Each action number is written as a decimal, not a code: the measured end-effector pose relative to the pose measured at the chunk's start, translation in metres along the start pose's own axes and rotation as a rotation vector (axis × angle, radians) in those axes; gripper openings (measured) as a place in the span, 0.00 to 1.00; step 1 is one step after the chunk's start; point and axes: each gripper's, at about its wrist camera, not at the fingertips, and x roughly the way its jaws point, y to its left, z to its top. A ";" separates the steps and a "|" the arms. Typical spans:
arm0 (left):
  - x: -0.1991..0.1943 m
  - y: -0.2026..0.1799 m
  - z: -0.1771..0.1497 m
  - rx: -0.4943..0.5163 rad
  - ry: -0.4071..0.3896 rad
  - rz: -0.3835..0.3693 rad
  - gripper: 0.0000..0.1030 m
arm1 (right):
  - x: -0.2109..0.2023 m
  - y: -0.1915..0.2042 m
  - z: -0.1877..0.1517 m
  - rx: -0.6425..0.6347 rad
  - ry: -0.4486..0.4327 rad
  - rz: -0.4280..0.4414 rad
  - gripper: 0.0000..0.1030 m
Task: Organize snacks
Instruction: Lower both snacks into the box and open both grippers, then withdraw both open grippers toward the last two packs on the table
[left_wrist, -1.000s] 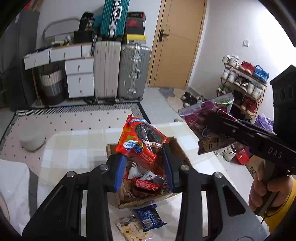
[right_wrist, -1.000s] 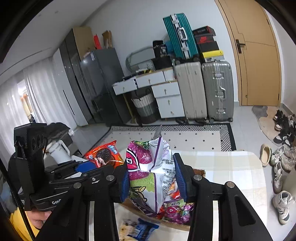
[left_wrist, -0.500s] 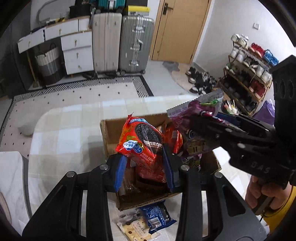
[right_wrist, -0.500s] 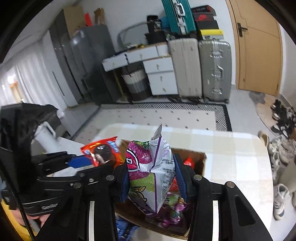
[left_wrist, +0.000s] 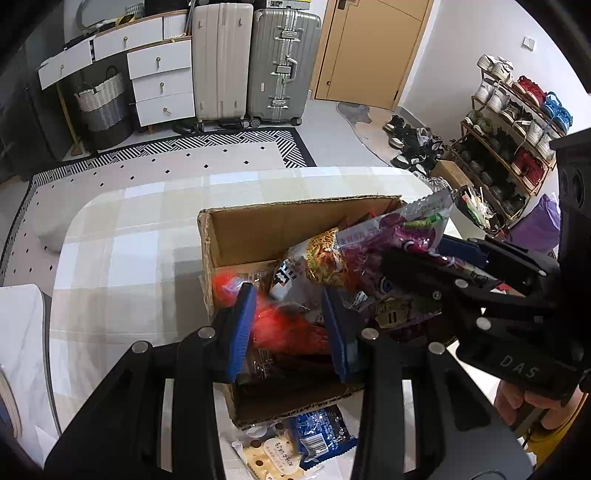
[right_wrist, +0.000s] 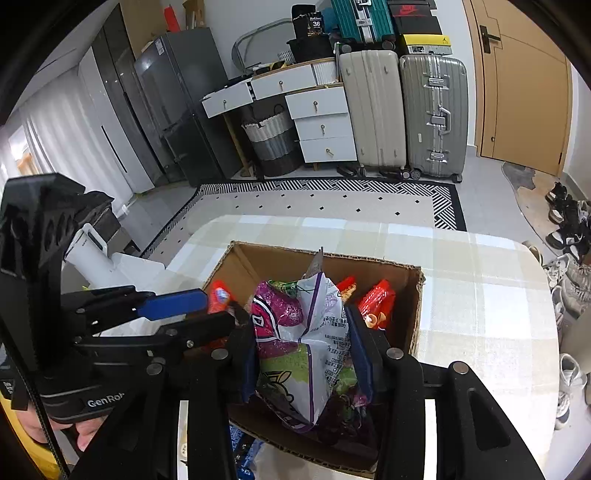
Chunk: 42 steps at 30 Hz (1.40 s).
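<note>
Risk of spilling beside the cardboard box (left_wrist: 258, 229): left gripper (left_wrist: 288, 325) jaws clamped on red packet (left_wrist: 280, 328), right gripper (right_wrist: 303, 354) jaws on purple bag (right_wrist: 306, 332), box nearly full.

snack packets (left_wrist: 325, 258) in box (left_wrist: 236, 229), box on table (left_wrist: 129, 236)

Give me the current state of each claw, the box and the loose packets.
Left claw: shut on red snack bag, inside box.
Right claw: shut on purple snack bag, over box.
Cardboard box: open, partly filled.
Blue packet: on table, outside box.
Cream packet: on table, outside box.
</note>
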 end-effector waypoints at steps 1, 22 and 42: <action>0.000 0.000 0.000 0.000 0.001 0.002 0.33 | 0.001 0.000 0.000 0.000 0.004 -0.001 0.41; -0.109 0.000 -0.058 -0.043 -0.068 0.005 0.33 | -0.043 0.024 -0.002 -0.033 -0.041 -0.023 0.51; -0.333 -0.021 -0.177 -0.096 -0.332 -0.079 0.62 | -0.261 0.106 -0.087 -0.075 -0.399 0.098 0.84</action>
